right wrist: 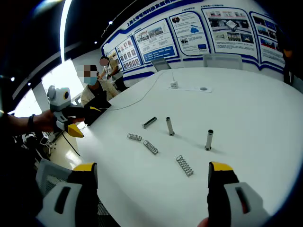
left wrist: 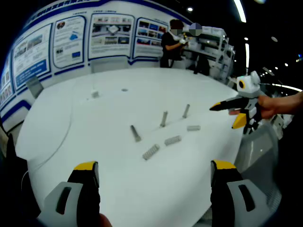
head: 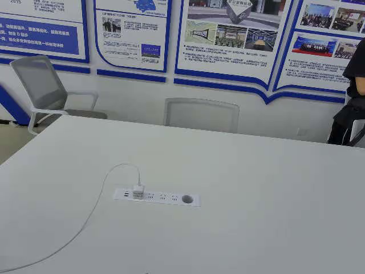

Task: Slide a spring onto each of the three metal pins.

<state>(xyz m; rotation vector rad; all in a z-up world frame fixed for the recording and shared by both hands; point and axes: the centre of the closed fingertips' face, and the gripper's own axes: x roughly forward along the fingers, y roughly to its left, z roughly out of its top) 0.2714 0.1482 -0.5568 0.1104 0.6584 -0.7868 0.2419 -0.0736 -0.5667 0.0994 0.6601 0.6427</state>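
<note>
So nothing's done yet: three springs [right wrist: 150, 147] lie loose mid-frame beside three bare pins [right wrist: 169, 126] on the worktop [right wrist: 246, 109], my left claw [left wrist: 154, 165] and right claw [right wrist: 154, 166] wide, empty.

Only thing I can kinda read is "2015" on the blue poster [head: 34, 28] above the grey chair [head: 37, 85]; the other wall print's too tiny.

Head view: white desk [head: 256, 228] spans the lower frame. Centre: white recessed power strip [head: 165, 198], white charger [head: 138, 190] plugged in near its left end, white cable [head: 85, 222] looping to lower left. Two grey mesh chairs [head: 40, 85] [head: 201, 114] behind the desk. Blue-and-white wall posters [head: 228, 34] across top.
</note>
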